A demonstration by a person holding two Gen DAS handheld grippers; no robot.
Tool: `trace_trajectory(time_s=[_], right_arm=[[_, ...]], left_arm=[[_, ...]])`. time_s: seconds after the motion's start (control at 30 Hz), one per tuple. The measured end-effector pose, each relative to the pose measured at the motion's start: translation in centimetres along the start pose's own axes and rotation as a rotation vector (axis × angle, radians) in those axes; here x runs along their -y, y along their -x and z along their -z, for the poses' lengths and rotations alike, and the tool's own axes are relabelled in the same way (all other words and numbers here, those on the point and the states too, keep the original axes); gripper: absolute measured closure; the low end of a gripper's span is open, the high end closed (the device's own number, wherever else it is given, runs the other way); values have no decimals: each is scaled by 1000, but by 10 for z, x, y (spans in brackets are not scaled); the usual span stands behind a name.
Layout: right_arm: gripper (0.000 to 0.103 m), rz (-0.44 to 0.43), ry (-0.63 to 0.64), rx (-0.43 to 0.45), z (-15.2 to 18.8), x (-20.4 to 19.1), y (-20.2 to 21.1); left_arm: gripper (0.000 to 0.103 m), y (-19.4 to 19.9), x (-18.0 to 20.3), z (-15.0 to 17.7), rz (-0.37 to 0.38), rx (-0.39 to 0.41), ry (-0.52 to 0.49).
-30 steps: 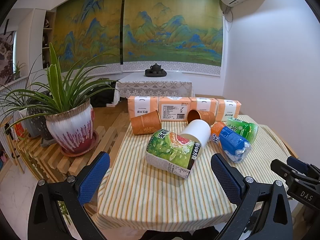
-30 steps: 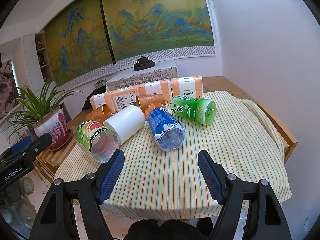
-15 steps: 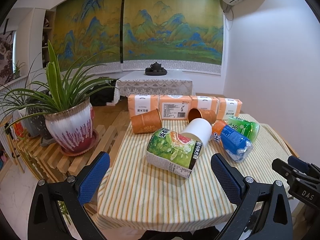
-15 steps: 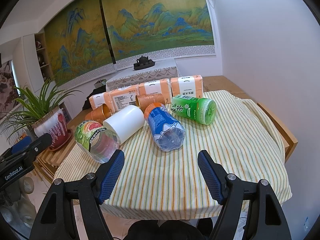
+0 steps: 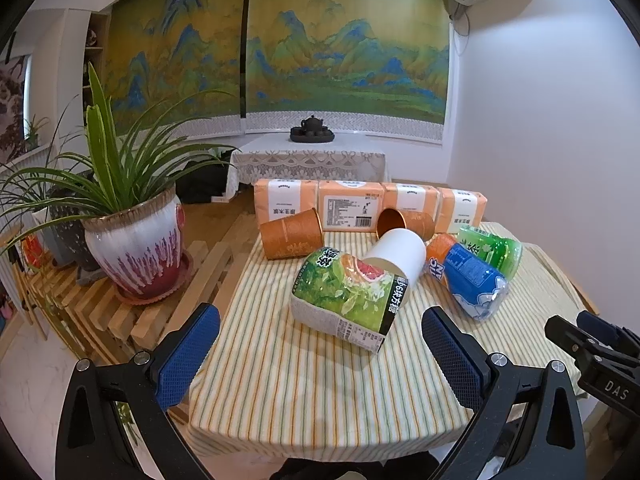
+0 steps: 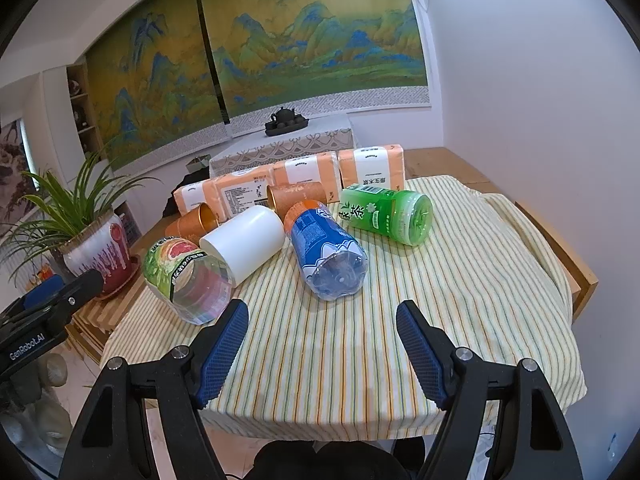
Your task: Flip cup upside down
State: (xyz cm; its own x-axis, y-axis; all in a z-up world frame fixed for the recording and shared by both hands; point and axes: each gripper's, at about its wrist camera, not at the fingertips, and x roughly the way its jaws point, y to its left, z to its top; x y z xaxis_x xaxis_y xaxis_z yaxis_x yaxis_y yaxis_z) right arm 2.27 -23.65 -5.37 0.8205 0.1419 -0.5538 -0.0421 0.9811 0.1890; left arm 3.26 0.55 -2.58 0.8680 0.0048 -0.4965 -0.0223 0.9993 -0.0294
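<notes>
A white cup (image 5: pixel 398 254) (image 6: pixel 248 242) lies on its side in the middle of the striped tablecloth (image 5: pixel 320 380). Two orange paper cups also lie on their sides: one at the left (image 5: pixel 292 234) (image 6: pixel 196 220), one farther back (image 5: pixel 404 222) (image 6: pixel 298 196). My left gripper (image 5: pixel 320 344) hangs open over the near edge of the table, short of the bottles. My right gripper (image 6: pixel 322 340) is open too, near the front edge, with nothing between its fingers.
A green-and-pink labelled bottle (image 5: pixel 346 296) (image 6: pixel 186 276), a blue bottle (image 5: pixel 468 276) (image 6: pixel 326 252) and a green tea bottle (image 5: pixel 490 248) (image 6: pixel 386 214) lie around the white cup. Orange tissue packs (image 5: pixel 348 206) line the back. A potted plant (image 5: pixel 132 240) stands on a slatted bench at the left.
The left wrist view has shifted very slightly; the objects on the table have not moved and both grippers stay open.
</notes>
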Motion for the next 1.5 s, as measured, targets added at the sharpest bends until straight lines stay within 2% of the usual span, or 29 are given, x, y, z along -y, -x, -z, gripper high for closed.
trace_trajectory(time_s=[0.07, 0.53, 1.23, 1.5], right_arm=[[21, -2, 5, 6, 0, 0, -1], [18, -2, 60, -9, -13, 1, -26], [18, 18, 161, -143, -39, 9, -120], [20, -3, 176, -170, -44, 12, -134]], left_arm=[[1, -1, -1, 0, -1, -2, 3], [1, -17, 0, 4, 2, -50, 7], [1, -26, -16, 11, -26, -77, 30], [1, -33, -15, 12, -28, -87, 29]])
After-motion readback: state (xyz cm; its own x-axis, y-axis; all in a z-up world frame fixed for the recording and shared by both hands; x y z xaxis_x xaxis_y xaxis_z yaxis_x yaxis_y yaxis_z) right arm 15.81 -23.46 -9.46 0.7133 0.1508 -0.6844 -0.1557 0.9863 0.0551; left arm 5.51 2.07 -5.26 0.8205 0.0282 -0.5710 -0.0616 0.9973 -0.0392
